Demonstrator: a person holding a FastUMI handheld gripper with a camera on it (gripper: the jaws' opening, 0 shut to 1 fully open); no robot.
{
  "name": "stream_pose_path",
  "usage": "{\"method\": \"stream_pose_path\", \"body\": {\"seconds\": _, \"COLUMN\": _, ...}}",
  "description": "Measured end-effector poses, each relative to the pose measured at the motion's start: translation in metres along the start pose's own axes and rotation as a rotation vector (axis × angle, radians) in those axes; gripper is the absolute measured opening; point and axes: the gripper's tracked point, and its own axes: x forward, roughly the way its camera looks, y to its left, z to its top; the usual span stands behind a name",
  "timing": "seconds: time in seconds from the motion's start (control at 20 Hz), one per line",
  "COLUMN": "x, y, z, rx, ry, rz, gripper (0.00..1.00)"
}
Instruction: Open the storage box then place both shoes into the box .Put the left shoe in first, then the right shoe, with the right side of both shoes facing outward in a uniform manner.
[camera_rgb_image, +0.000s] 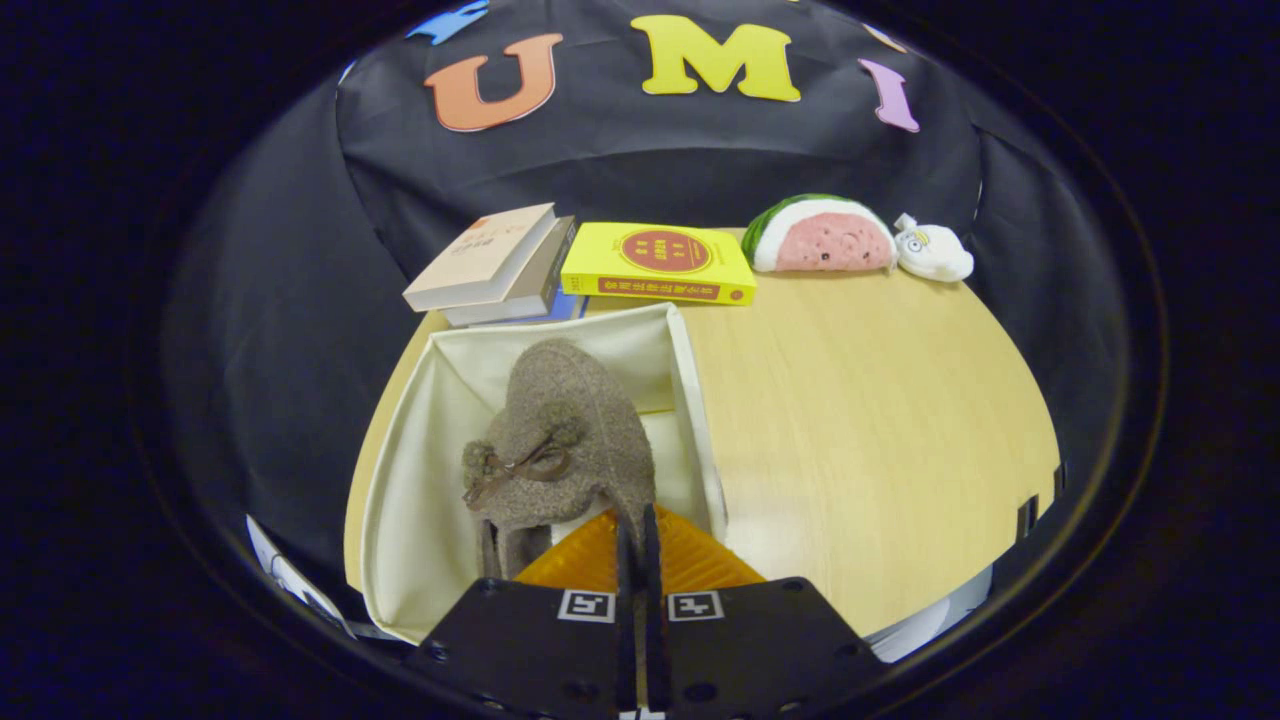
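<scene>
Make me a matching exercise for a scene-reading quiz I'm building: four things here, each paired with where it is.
1 shoe
2 yellow book
3 watermelon plush
4 gripper

a beside the white plush
b shut on the shoe's edge
c inside the cream storage box
d on the table, just beyond the box

Pairs: 1-c, 2-d, 3-a, 4-b
</scene>
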Motion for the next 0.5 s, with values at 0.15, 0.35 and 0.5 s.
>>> {"method": "stream_pose_path", "body": {"seconds": 0.15, "x": -0.007, "y": 0.004, "z": 0.003, "rx": -0.03, "ry": -0.03, "rz": 0.035, "gripper": 0.17}}
{"method": "stream_pose_path", "body": {"seconds": 0.35, "x": -0.037, "y": -0.006, "z": 0.027, "rx": -0.056, "ry": -0.177, "rz": 0.024, "gripper": 0.23}}
{"method": "stream_pose_path", "body": {"seconds": 0.5, "x": -0.07, "y": -0.021, "z": 0.038, "rx": -0.06, "ry": -0.287, "rz": 0.026, "gripper": 0.3}}
